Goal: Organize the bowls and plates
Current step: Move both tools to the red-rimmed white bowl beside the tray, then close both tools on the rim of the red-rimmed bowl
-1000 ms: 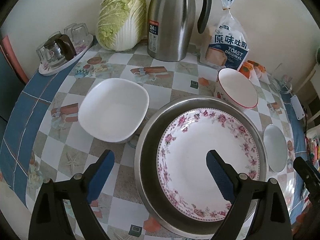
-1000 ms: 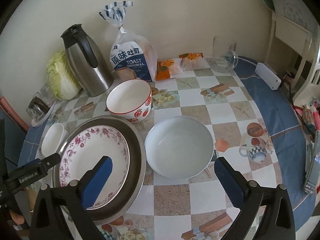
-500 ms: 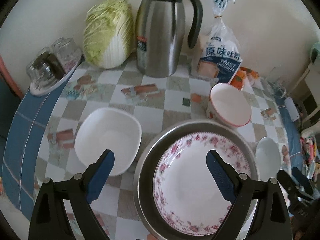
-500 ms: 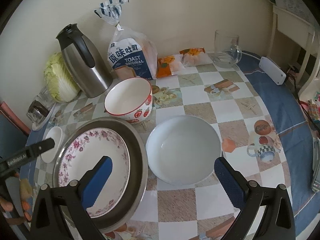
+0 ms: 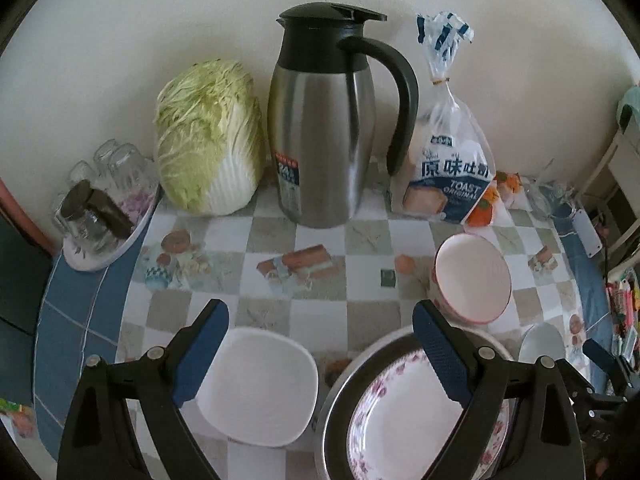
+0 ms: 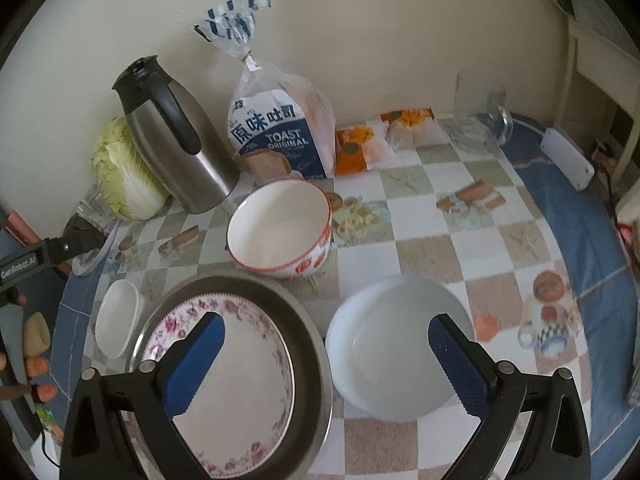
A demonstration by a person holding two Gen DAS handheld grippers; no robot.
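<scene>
Checkered tablecloth [image 6: 420, 248] is pretty crowded from where I'm watching; floral plate [image 6: 224, 368] sits inside the metal pan [image 6: 312, 344], square white dish [image 5: 260, 388] just left of it, round white bowl [image 6: 396, 344] on its right, red-rimmed bowl [image 6: 280, 228] behind; left gripper [image 5: 320, 356] and right gripper [image 6: 326, 364] both gape wide, holding nothing.

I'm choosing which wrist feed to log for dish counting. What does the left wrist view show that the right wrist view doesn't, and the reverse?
Only the left wrist view shows the upturned glasses clearly on their tray.

Only the right wrist view shows the whole round white bowl and the white power strip plainly.

Both show the flowered plate in the metal pan, the red-rimmed bowl, the square white dish, thermos, cabbage and toast bag.
</scene>
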